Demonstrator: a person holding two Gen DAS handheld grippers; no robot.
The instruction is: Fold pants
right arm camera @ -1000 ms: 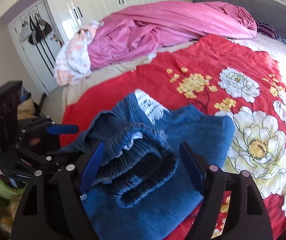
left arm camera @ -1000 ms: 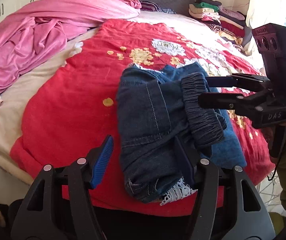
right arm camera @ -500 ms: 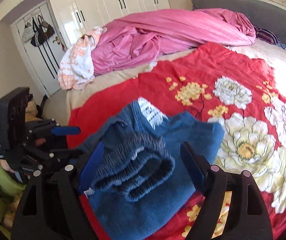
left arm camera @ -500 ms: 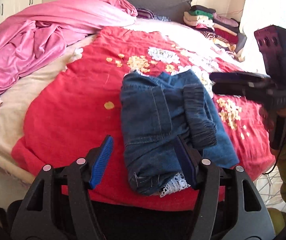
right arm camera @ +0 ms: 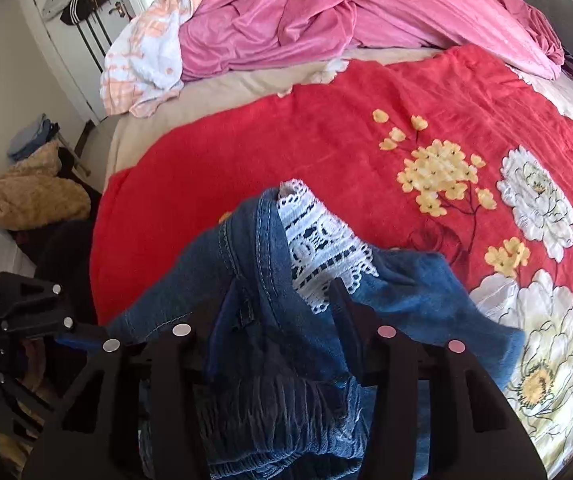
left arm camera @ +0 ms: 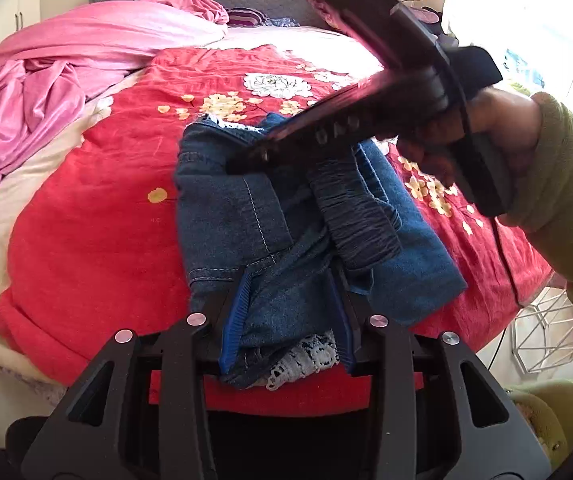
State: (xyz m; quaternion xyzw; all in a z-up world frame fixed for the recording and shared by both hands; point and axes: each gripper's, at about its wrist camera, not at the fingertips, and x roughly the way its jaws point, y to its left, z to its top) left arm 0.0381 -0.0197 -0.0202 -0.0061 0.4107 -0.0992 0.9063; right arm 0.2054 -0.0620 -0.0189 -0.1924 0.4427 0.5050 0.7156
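The left gripper [left arm camera: 288, 312] is seen with its blue-padded jaws closing on the near end of the denim pants [left arm camera: 246, 208]; a bunch of denim is gathered between the pads, and a scrap of white lace trim [left arm camera: 306, 360] hangs just below them. The right gripper [right arm camera: 282, 320] is likewise closing, with a fold of the far hem taken between its jaws, the lace edge [right arm camera: 322, 248] lying just beside the right pad. Whether either pair of pads is yet pressed firmly cannot be told, since the jaws are narrowing at this moment.

Outward from the fingers, the pants are found partly folded in a thick bundle on the red floral blanket [left arm camera: 86, 220], near the front edge of the bed, with the elastic waistband [left arm camera: 358, 216] heaped on top. A hand [left arm camera: 498, 128] in an olive sleeve [left arm camera: 566, 200] is seen carrying the right gripper over the bundle. A pink sheet [right arm camera: 326, 16] lies well apart, towards the headboard.

Several slips may be judged likely. Only the top layer may be caught by either gripper, so the bundle could unroll when lifted. The loose waistband could slide off sideways. The lace could be snagged or pulled. The pants, lying near the bed's edge, could be dragged off it.
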